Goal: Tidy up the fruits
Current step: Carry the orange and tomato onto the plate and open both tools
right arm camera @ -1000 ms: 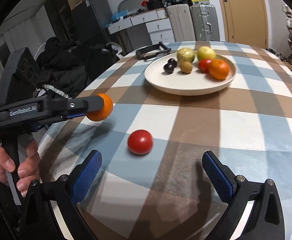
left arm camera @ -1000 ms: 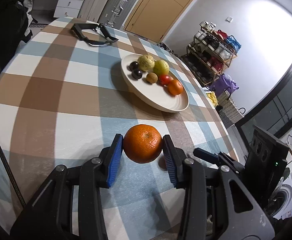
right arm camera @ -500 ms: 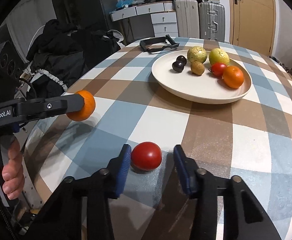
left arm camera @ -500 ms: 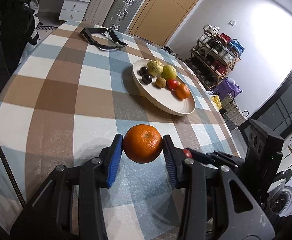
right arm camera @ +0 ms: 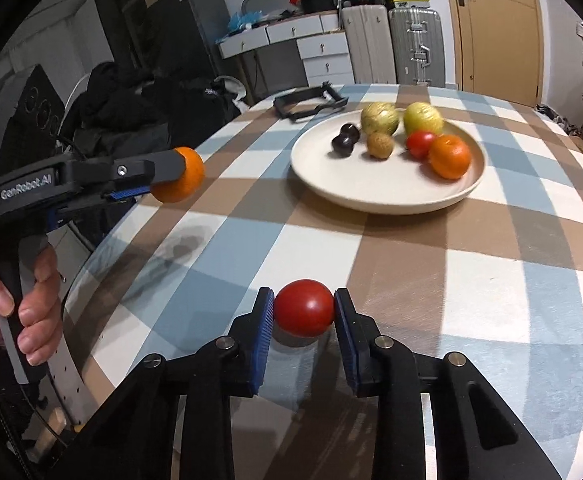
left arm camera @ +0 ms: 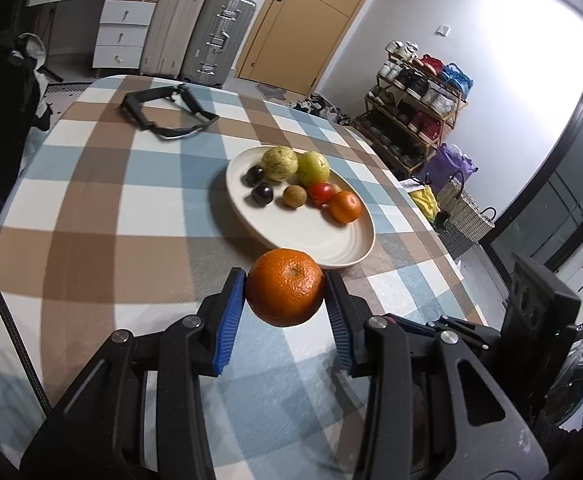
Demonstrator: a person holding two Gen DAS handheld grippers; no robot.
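The left gripper (left arm camera: 285,300) has its jaws closed on an orange (left arm camera: 284,287), both blue pads pressing its sides. The orange is held clear of the checked bench (left arm camera: 91,216); in the left wrist view it sits just in front of the near rim of the cream plate (left arm camera: 331,248).

The right gripper (right arm camera: 303,320) has its jaws closed on a red tomato (right arm camera: 304,307), one pad against each side. The tomato is low over the bench near its front edge, its shadow directly beneath; contact with the cloth cannot be determined. It is well apart from the plate.

The plate holds seven fruits: two dark plums (left arm camera: 258,184), a rough yellow-green fruit (left arm camera: 279,163), a smooth green fruit (left arm camera: 312,167), a small brown fruit (left arm camera: 294,196), a small tomato (left arm camera: 320,193) and a second orange (left arm camera: 345,207). All are grouped in the far half of the plate.

A black frame-shaped object (left arm camera: 167,110) lies on the far side of the bench, beyond the plate.
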